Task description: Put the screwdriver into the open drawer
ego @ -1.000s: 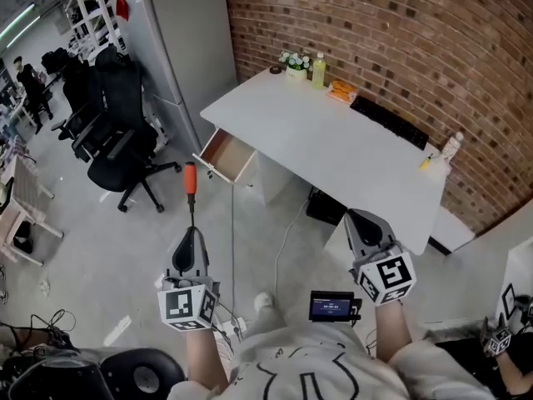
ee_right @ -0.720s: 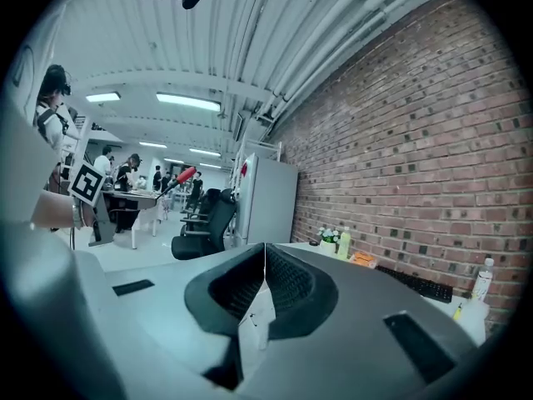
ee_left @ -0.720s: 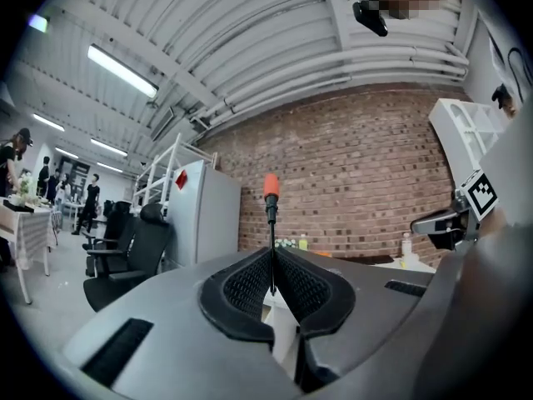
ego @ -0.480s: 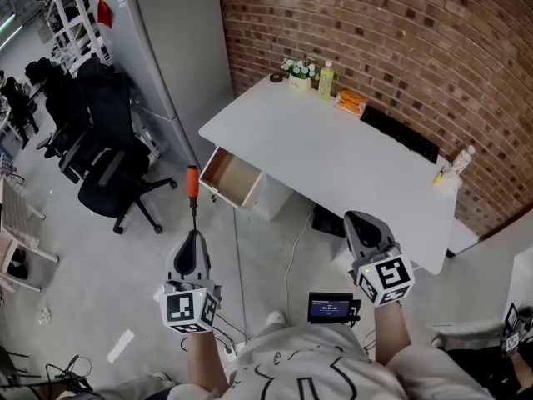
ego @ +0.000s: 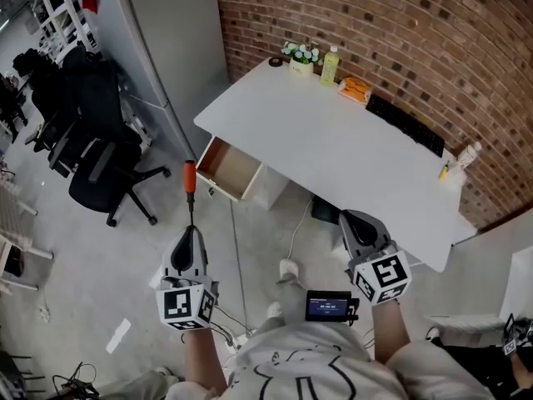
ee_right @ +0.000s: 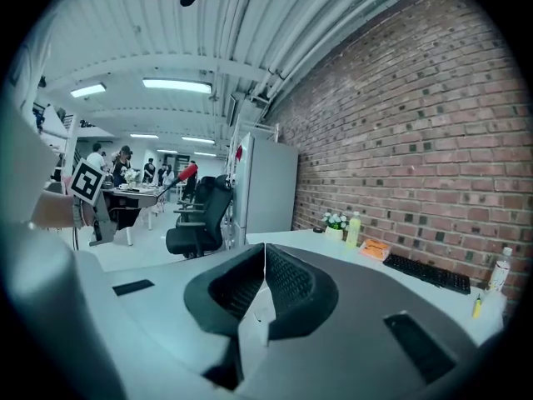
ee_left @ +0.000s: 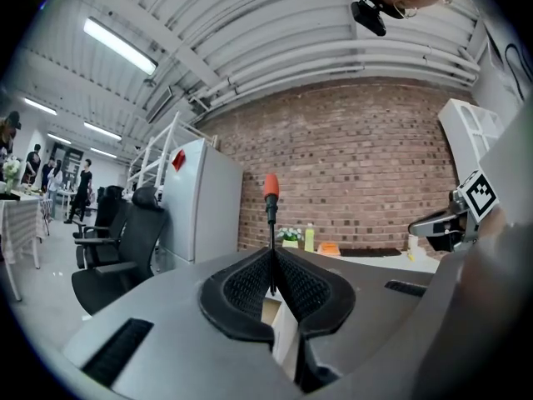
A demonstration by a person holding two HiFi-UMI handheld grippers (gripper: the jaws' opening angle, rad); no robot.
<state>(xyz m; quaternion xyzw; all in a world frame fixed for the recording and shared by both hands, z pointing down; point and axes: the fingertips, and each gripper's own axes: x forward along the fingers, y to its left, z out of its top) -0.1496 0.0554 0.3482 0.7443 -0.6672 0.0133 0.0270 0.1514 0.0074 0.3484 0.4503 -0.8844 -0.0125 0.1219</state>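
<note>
While the left gripper (ego: 190, 233) clamps the thin shaft of the screwdriver (ego: 191, 197), the orange handle sticks out toward 12 o'clock over the grey floor (ego: 125, 257). Right gripper (ego: 351, 219) sits at 3 o'clock of the left one, jaws pressed together, nothing between them. Open drawer (ego: 226, 167) lies past the handle at about 1 o'clock, near but not touching, pulled out of the white desk (ego: 333, 152). Office chair (ego: 96, 161) at 9 o'clock of the drawer. Brick wall (ego: 400, 48) behind the desk.

The drawer (ego: 229, 167) juts from under the desk (ego: 308, 132), chair (ego: 96, 169) leftward.
</note>
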